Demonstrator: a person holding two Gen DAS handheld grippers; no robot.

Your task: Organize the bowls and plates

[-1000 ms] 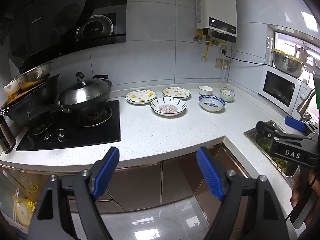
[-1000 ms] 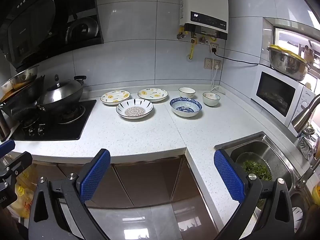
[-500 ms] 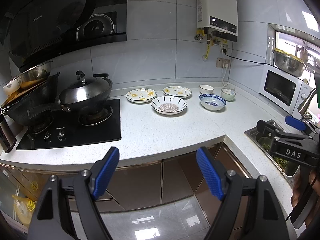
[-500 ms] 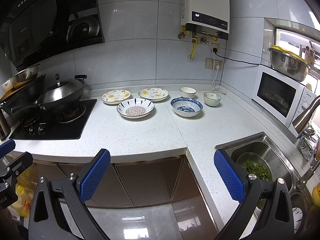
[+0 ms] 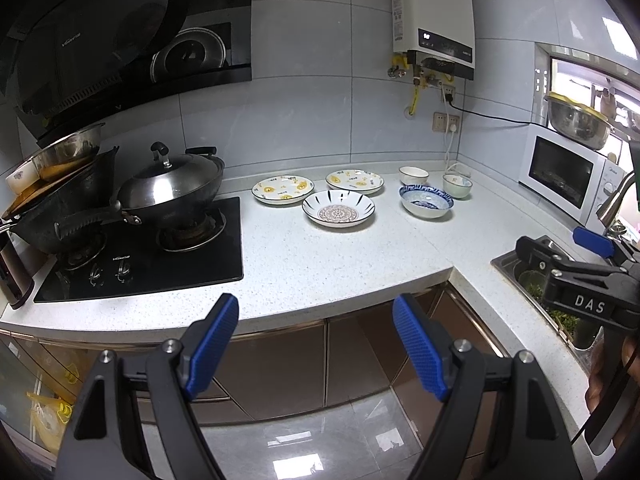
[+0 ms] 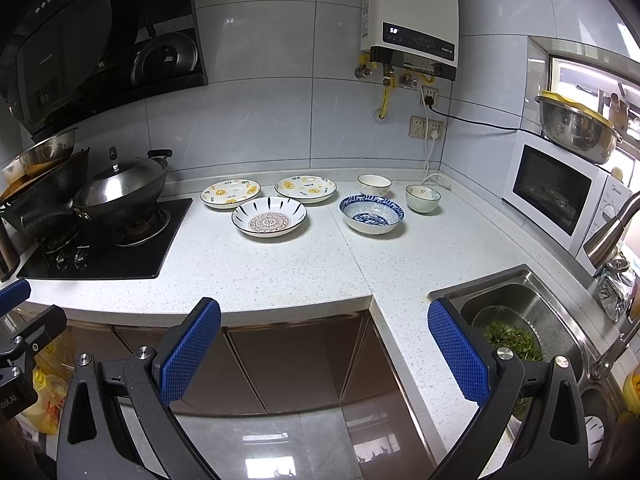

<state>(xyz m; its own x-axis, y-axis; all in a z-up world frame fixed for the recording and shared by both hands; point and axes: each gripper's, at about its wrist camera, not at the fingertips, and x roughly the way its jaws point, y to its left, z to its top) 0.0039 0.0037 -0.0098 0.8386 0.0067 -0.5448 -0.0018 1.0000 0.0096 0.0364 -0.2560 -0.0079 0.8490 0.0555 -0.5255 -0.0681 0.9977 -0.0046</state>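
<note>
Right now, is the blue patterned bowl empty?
Empty: the blue patterned bowl sits upright on the counter, its painted inside bare.

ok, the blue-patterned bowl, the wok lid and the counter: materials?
Blue-patterned bowl: looks like glazed ceramic, glossy white with painted blue pattern. Wok lid: brushed metal, probably stainless steel, judging by its grey sheen; dark knob. Counter: speckled white, stone or composite, can't tell which.

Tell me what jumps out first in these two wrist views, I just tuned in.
A spread of crockery sits unstacked at the back of the white counter: two yellow-patterned plates, a mandala plate in front of them, and a blue bowl with two small bowls behind it. Both grippers hang open and empty short of the counter edge.
</note>
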